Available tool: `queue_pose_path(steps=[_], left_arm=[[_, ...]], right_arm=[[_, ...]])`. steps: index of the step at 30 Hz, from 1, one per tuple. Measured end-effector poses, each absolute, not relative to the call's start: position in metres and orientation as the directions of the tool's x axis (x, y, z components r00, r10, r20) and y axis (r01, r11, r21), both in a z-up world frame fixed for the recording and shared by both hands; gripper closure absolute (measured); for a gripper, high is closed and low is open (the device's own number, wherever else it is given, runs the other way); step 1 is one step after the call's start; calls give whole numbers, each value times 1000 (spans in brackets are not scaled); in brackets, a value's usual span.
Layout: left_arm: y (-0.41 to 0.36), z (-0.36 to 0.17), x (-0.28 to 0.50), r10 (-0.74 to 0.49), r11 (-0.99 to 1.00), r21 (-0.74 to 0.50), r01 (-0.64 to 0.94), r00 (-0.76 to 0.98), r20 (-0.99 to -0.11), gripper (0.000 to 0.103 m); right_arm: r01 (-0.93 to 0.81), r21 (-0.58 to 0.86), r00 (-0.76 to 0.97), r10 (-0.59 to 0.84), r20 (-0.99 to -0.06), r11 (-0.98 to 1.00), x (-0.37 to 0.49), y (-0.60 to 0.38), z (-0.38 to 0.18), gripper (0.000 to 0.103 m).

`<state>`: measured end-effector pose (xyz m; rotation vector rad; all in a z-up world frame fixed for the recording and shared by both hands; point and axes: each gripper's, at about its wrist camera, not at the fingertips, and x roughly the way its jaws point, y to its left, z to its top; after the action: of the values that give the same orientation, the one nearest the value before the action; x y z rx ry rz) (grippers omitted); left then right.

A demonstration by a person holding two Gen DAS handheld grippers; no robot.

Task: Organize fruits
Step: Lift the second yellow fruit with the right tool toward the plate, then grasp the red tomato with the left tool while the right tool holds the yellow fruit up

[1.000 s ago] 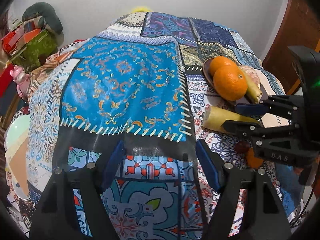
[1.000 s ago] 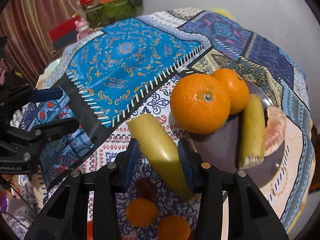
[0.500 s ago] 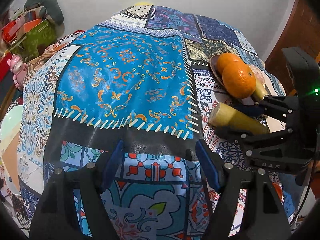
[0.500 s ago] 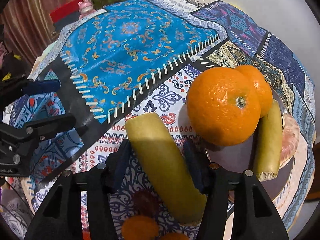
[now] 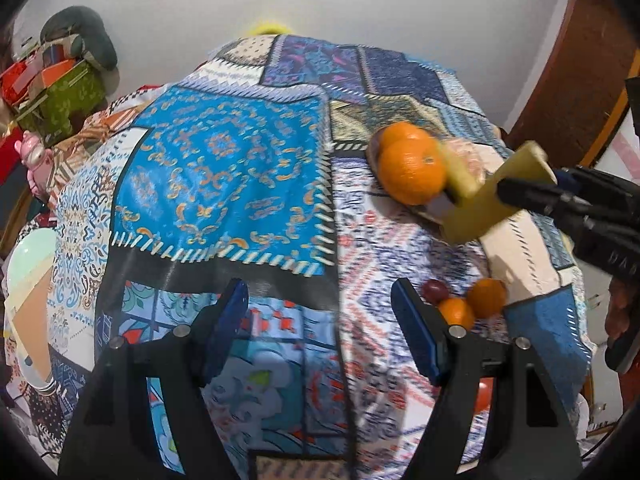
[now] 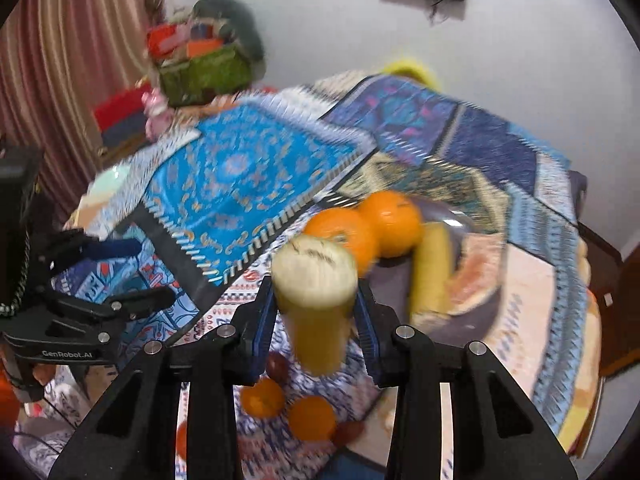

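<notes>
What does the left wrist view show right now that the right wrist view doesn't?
Only the left wrist view shows the banana piece side-on, lifted off the cloth near the plate, with a brown door behind. Only the right wrist view shows the right tool shut on that piece, its cut end facing the camera, and a striped curtain. Both show the two big oranges, small fruits and the empty left tool.

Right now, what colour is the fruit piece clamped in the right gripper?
Yellow-green skin with a pale cream cut end, clearest in the right wrist view.
</notes>
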<state>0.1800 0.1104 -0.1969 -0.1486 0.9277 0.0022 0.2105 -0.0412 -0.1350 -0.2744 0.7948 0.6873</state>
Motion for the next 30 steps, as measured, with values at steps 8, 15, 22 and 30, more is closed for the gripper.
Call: queue_pose_path(steps=[8, 15, 22, 30], left_arm=[[67, -176, 160, -83, 993, -117, -15, 619, -781, 15], [38, -191, 152, -119, 990, -140, 5, 559, -820, 14], [21, -217, 144, -145, 988, -154, 22, 483, -863, 14], [7, -234, 143, -161, 986, -158, 44, 446, -880, 14]], right_arm=[[-578, 46, 590, 456, -666, 815, 190, -105, -104, 69], [-535, 61, 601, 431, -674, 843, 171, -147, -108, 69], [-516, 96, 547, 413, -728, 851, 156, -168, -141, 69], [-511, 119, 506, 410, -759, 852, 156, -166, -171, 69]])
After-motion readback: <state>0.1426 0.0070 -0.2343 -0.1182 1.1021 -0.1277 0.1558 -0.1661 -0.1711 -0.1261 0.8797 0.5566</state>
